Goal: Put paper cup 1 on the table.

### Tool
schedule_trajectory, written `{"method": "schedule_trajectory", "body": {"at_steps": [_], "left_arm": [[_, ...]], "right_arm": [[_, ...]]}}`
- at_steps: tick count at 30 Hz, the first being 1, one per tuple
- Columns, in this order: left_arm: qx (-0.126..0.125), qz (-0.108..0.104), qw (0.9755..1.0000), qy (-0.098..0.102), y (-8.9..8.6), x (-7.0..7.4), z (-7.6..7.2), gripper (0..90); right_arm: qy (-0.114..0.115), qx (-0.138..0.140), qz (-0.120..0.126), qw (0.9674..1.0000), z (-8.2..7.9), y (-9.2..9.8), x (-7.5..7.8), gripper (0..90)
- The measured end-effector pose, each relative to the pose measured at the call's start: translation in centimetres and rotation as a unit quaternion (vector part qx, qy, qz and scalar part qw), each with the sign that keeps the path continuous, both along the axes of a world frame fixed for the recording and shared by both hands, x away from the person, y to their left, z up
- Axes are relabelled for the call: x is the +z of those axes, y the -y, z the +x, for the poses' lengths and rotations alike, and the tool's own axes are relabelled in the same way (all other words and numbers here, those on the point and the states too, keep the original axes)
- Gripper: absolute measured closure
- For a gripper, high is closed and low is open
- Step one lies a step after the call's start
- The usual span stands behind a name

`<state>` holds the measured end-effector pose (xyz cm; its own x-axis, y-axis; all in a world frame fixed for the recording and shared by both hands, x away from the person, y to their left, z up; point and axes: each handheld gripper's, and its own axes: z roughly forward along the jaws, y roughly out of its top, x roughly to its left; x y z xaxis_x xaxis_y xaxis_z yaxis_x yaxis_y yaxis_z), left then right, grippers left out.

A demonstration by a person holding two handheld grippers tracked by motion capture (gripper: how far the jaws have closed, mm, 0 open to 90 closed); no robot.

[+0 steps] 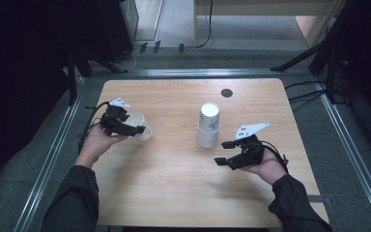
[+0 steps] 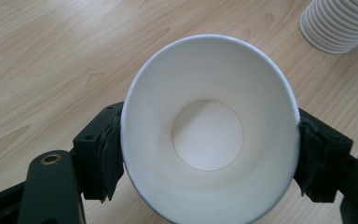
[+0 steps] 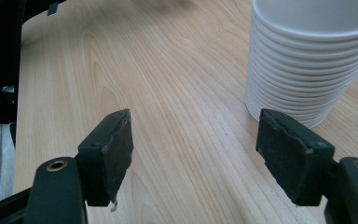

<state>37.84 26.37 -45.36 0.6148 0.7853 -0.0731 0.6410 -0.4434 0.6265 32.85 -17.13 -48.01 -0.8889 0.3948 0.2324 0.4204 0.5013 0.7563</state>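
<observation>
Left gripper clamped on 1 paper cup left of the cup stack, cup's empty inside seen in left gripper view, right gripper jaws apart beside the stack, holding nothing.

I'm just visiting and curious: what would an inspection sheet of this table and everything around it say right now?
Surface: wooden table, a small dark round disc near its far edge.
Job's things: one paper cup held on its side; a stack of paper cups standing mid-table.
Clutter: nothing seen.
Grippers: left gripper shut on the paper cup, fingers pressing its sides; right gripper open, holding nothing, beside the stack.
Cables: one trails from each gripper; more lie on the floor beyond the table.
Surroundings: grey floor, dark stands, metal rails.
</observation>
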Motion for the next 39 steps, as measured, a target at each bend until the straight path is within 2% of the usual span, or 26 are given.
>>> {"method": "schedule_trajectory", "body": {"at_steps": [3,5,8,13,16,20,27,39], "left_arm": [[0.002,0.001,1.0,-0.004,0.0,-0.2,0.3,22.6],[0.003,0.014,0.9999,-0.005,0.0,-0.3,0.4,22.6],[0.007,0.02,0.9998,-0.007,-0.1,-0.4,0.7,22.6],[0.019,0.054,0.9983,-0.011,0.1,-0.7,1.1,22.6],[0.021,0.06,0.9979,-0.015,0.1,-0.9,1.2,22.6],[0.028,0.078,0.9964,-0.019,0.1,-1.4,1.5,22.6],[0.021,0.113,0.9932,-0.018,0.8,-1.9,1.4,22.6],[0.019,0.117,0.9929,-0.017,1.0,-2.1,1.4,20.9]], "right_arm": [[0.0,0.001,0.0,1.0,0.0,0.0,0.0,27.5],[0.0,0.0,0.0,1.0,0.0,0.0,0.0,27.5],[0.0,0.001,-0.001,1.0,0.0,-0.1,0.0,27.5],[0.002,0.003,-0.006,1.0,0.0,-0.1,-0.1,27.5],[0.0,0.002,-0.006,1.0,0.0,-0.2,-0.1,27.5],[0.0,0.004,-0.007,1.0,0.0,-0.2,-0.2,27.5],[0.0,0.003,-0.007,1.0,0.0,-0.2,-0.1,27.6],[0.0,0.004,-0.007,1.0,-0.1,-0.2,-0.1,27.6]]}}
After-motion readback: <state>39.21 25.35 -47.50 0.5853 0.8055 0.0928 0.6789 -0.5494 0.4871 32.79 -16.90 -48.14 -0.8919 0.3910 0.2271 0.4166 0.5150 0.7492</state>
